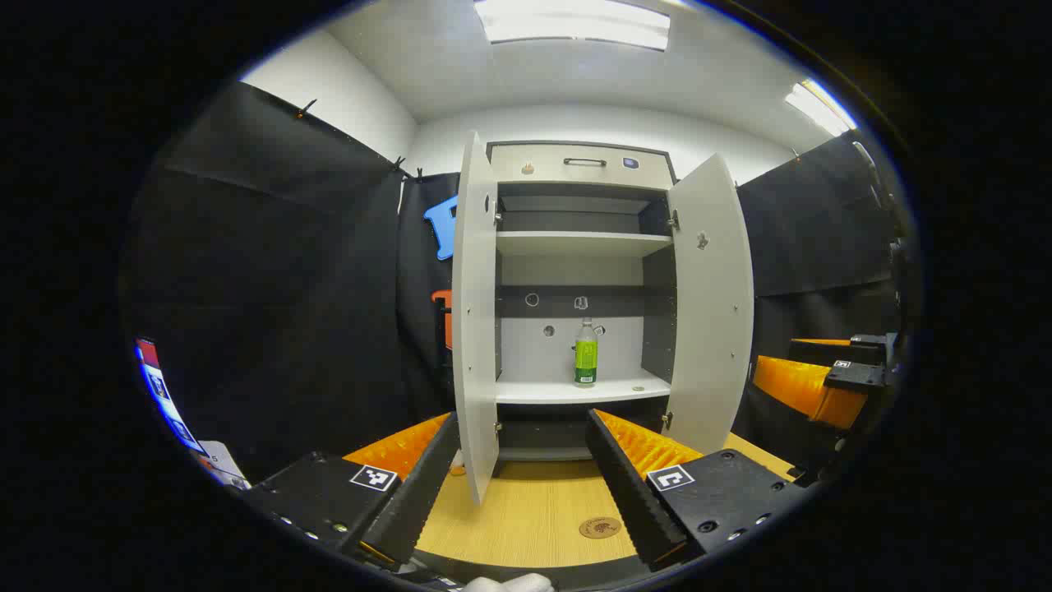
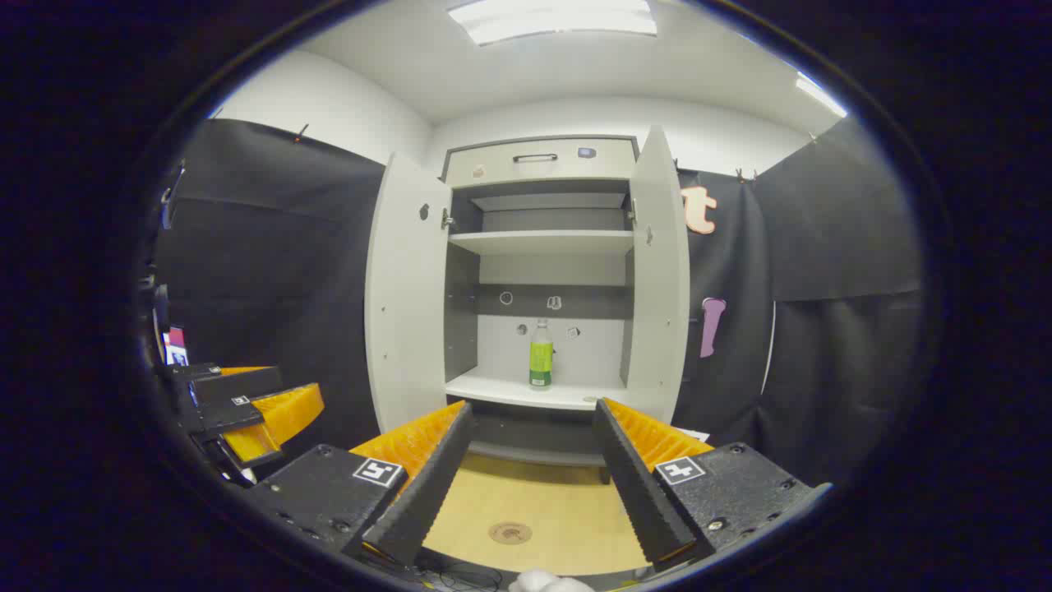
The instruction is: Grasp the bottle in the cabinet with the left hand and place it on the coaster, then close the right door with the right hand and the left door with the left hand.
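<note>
A clear bottle with a green label (image 1: 585,353) (image 2: 540,355) stands upright on the lower shelf of the open white cabinet (image 1: 579,242), right of the shelf's middle. A round brown coaster (image 1: 599,527) (image 2: 509,533) lies on the wooden table (image 1: 526,510) in front of the cabinet. The left door (image 1: 475,329) (image 2: 407,304) and right door (image 1: 711,304) (image 2: 657,279) both stand wide open. My left gripper (image 1: 522,419) is open and holds nothing, well short of the shelf. My right gripper (image 2: 533,407) is open too, back from the cabinet, and appears at the far right (image 1: 830,382).
The upper shelf (image 1: 582,241) is bare, and a drawer with a dark handle (image 1: 583,162) sits above it. Black cloth walls close in both sides. The left gripper (image 2: 246,411) shows at the left edge of the right gripper view.
</note>
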Motion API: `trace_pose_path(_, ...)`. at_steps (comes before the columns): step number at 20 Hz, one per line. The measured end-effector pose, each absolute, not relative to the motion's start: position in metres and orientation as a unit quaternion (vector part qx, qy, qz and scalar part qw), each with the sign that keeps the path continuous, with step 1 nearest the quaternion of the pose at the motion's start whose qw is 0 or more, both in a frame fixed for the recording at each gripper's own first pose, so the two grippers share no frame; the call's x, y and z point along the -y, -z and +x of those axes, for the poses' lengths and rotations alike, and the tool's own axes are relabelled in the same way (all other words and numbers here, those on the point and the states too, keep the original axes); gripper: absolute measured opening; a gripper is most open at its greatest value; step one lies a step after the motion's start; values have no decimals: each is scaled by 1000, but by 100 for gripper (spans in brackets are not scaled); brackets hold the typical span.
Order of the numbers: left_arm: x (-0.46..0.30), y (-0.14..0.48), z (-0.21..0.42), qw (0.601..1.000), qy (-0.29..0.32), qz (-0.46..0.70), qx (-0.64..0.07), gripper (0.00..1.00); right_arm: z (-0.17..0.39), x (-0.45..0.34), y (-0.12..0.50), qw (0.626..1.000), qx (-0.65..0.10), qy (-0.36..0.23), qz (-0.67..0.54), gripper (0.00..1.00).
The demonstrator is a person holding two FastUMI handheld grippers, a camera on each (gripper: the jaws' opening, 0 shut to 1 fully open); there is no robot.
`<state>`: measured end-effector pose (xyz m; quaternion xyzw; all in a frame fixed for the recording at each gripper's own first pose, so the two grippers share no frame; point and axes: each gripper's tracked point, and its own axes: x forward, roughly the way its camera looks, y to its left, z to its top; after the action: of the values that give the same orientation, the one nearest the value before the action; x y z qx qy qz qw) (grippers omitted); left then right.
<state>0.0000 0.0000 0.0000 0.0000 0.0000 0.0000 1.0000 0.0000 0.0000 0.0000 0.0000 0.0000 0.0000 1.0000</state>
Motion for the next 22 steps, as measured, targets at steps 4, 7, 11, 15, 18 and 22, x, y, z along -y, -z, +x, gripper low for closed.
trace_pose_path(4,-9,-2,1,1000,-14,0,1,99,2,-2,-4,1000,4,-5,0,95)
trace_pose_path(7,-10,-3,1,1000,-17,5,1,95,1,-1,-2,1000,3,-2,0,97)
trace_pose_path(11,-12,-2,1,1000,-18,6,1,95,0,0,2,1000,2,6,2,97)
trace_pose_path(15,-12,1,2,1000,-17,13,-2,94,1,0,5,1000,1,12,3,97)
trace_pose_path(18,-12,2,3,1000,-11,14,-4,94,3,2,8,1000,-1,18,7,97)
trace_pose_path(22,-8,11,17,1000,2,19,-13,94,11,2,8,1000,-6,22,7,97)
